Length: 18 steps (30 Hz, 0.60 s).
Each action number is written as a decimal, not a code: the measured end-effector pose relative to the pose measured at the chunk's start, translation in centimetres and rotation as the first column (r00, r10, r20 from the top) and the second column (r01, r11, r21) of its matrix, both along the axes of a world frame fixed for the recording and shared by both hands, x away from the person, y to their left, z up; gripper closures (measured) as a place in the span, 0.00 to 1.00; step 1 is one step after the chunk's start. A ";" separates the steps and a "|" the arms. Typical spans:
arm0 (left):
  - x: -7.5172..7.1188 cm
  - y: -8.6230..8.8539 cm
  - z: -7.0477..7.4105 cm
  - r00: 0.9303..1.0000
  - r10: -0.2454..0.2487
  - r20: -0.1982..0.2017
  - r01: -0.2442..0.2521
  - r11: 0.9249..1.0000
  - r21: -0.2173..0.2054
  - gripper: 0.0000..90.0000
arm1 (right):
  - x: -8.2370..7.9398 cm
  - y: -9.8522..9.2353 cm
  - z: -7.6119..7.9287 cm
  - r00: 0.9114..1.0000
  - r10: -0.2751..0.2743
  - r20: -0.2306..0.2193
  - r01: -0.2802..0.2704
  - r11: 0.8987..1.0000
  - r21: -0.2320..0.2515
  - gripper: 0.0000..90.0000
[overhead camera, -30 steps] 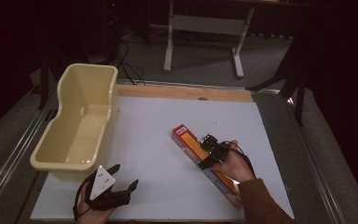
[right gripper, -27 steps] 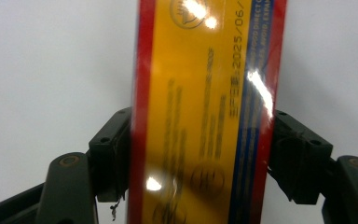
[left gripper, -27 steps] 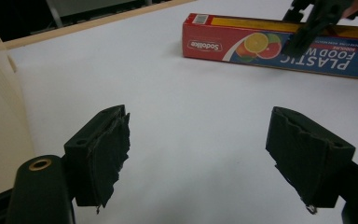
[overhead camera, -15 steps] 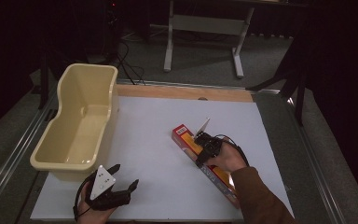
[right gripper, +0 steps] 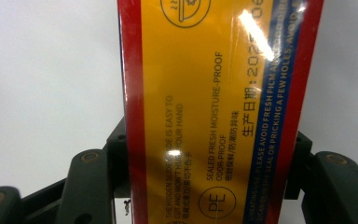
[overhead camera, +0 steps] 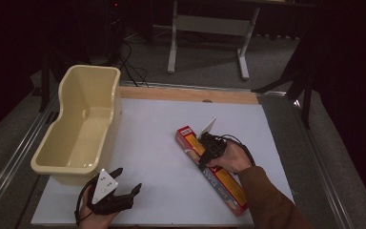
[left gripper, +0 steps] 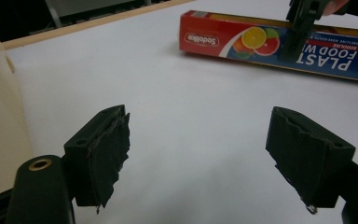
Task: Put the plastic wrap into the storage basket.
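1. Box of food wrap [overhead camera: 213, 175] lies on the right of the white surface [overhead camera: 157, 143], long way near to far.
2. My right tool [overhead camera: 205, 151] has just been closing across its narrow middle, sides almost touching.
3. My left tool [overhead camera: 124, 188] is spread, holding nothing, well apart from it.

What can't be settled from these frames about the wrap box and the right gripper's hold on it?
- Right gripper view: the food wrap box covers the pads, so contact is hidden; both box ends are cut off.
- High view: the hand hides the right gripper jaws; box print too small.
- Left gripper view: the box's far end is cut off at the right edge.
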State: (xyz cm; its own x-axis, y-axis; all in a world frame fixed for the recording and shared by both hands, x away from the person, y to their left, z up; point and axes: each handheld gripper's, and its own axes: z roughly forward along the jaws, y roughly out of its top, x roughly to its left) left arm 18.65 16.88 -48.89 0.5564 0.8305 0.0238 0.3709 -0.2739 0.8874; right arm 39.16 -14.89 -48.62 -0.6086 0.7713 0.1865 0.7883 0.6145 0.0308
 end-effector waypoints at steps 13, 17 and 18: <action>0.0 0.0 0.0 1.000 0.001 0.002 -0.001 1.000 -0.001 0.22 | 0.0 -0.2 1.4 0.997 -0.043 -0.061 0.052 0.987 0.155 0.45; 0.0 0.0 0.0 1.000 0.000 0.000 0.000 1.000 0.000 0.22 | 0.1 -0.2 1.9 0.996 -0.065 -0.065 0.077 0.977 0.198 0.45; 0.0 0.0 0.0 1.000 0.000 0.000 0.000 1.000 -0.001 0.22 | 0.2 -0.3 2.0 0.995 -0.068 -0.071 0.082 0.973 0.214 0.45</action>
State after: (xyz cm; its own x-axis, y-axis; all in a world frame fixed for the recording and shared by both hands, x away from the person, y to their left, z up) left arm 18.66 16.84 -48.90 0.5563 0.8306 0.0235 0.3707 -0.2733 0.8876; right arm 39.31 -15.14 -46.60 -0.5326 0.7511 0.3902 0.8363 0.5380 0.1059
